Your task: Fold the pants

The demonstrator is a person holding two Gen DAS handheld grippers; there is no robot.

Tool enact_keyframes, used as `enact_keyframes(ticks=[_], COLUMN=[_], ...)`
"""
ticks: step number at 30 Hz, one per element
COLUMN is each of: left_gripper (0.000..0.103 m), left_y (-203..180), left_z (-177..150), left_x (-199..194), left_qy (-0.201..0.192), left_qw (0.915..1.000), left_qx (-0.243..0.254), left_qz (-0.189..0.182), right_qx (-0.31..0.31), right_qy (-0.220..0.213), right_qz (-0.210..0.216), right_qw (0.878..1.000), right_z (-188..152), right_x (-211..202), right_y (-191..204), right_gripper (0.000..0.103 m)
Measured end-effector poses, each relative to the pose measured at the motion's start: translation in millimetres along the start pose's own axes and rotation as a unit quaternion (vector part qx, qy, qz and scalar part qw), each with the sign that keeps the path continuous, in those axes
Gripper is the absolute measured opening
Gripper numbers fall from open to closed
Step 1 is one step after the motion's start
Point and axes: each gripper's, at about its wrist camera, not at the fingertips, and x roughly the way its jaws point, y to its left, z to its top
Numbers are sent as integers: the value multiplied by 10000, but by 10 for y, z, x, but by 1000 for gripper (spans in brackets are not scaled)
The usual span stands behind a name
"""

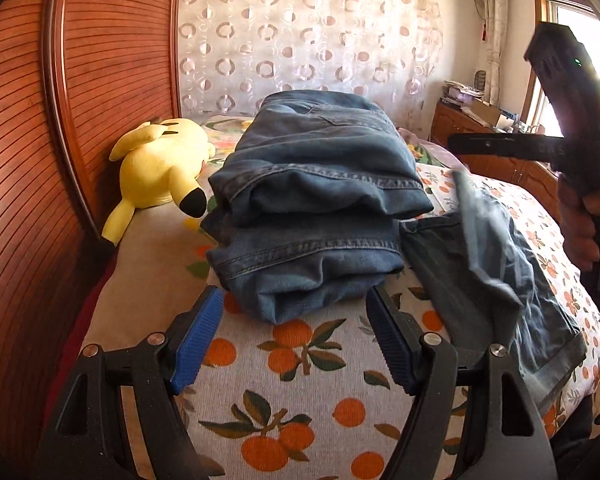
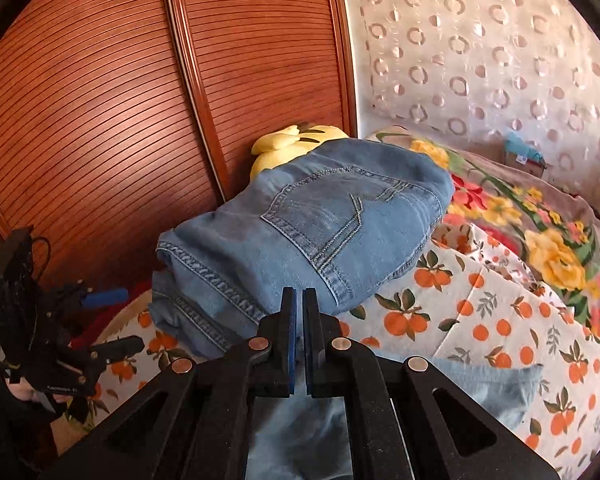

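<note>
A stack of folded jeans [image 1: 316,208] sits on the bed [image 1: 300,412], on its orange-print sheet. Left of the stack lies a yellow plush toy [image 1: 160,168], against the slatted wooden doors [image 1: 24,160]. Just right of the stack another pair of jeans [image 1: 496,276] lies loose and blurred. The left tongs [image 1: 292,312] stand wide just before the stack's near edge — nothing between them. The right tongs [image 2: 299,308] are closed tight; whether they pinch the loose denim below them — cannot tell.
</note>
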Motion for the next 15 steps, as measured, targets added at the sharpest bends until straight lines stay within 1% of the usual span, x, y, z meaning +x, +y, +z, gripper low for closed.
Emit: enact_keyframes(ticks=[1, 3, 7, 11, 13, 15], left_gripper=[75, 75, 75, 75, 75, 75], left_y=[9, -19, -101, -263, -352, -480], left_z=[-10, -30, -40, -56, -61, -74], left_x=[6, 13, 6, -14, -11, -6], left_qy=[7, 24, 41, 45, 58, 85], left_qw=[10000, 10000, 9999, 9995, 9991, 9984], left_qx=[0, 19, 95, 217, 290, 395], left_qz=[-7, -27, -83, -211, -292, -391], right_qx=[6, 9, 53, 116, 140, 166], right_qy=[40, 180, 251, 231, 232, 244], right_qz=[-36, -122, -283, -466, -561, -671], right_qw=[10000, 9998, 9993, 9986, 9981, 9973], right_z=[-5, -40, -86, -279, -387, -513], right_x=[18, 61, 33, -178, -324, -460], right_y=[-2, -9, -43, -67, -28, 17], right_gripper=[3, 9, 10, 12, 15, 22])
